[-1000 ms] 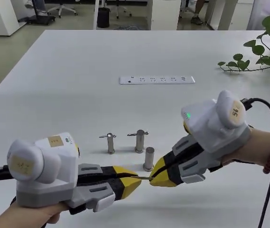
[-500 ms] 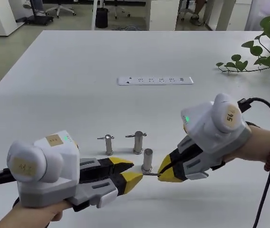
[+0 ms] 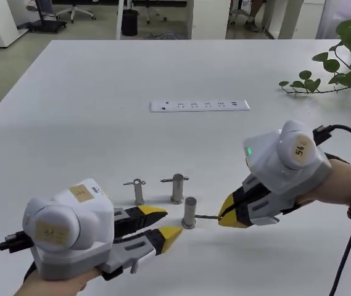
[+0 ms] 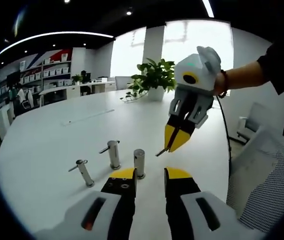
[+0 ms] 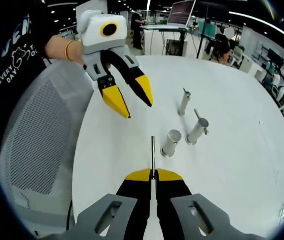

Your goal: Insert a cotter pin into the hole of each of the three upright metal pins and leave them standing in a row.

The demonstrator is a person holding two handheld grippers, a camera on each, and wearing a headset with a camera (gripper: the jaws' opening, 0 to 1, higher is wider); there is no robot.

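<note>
- While the left claw (image 3: 161, 222) hovers nearest the person with its jaws spread and nothing between them, the bare metal pin (image 3: 189, 213) just beside its yellow tips has no support (the tips flank it in the left gripper view without touching).
- That bare metal pin stands upright on the white worktop (image 3: 70, 135), a little nearer than its two neighbours, so the row is not yet straight; its hole is too small to make out.
- Beside it, the right claw (image 3: 231, 217) is clenched on a cotter pin (image 3: 207, 216), held level and aimed at the pin's upper part. The right gripper view puts the tip short of the pin and slightly off to one side.
- My worry: pushed forward on this line, the tip would likely meet the round wall rather than the hole and topple or skid the free-standing pin, perhaps into the neighbours.
- A thin wire gripped at one end may also twist or slip in the jaws if it jams at the hole's mouth.
- Just behind, the middle metal pin (image 3: 176, 188) and the left-end metal pin (image 3: 139, 191) stand upright, each with a cotter pin through its top.
- Farther back lie a white power strip (image 3: 198, 105) and, at the worktop's far right edge, a leafy plant (image 3: 338, 58).
</note>
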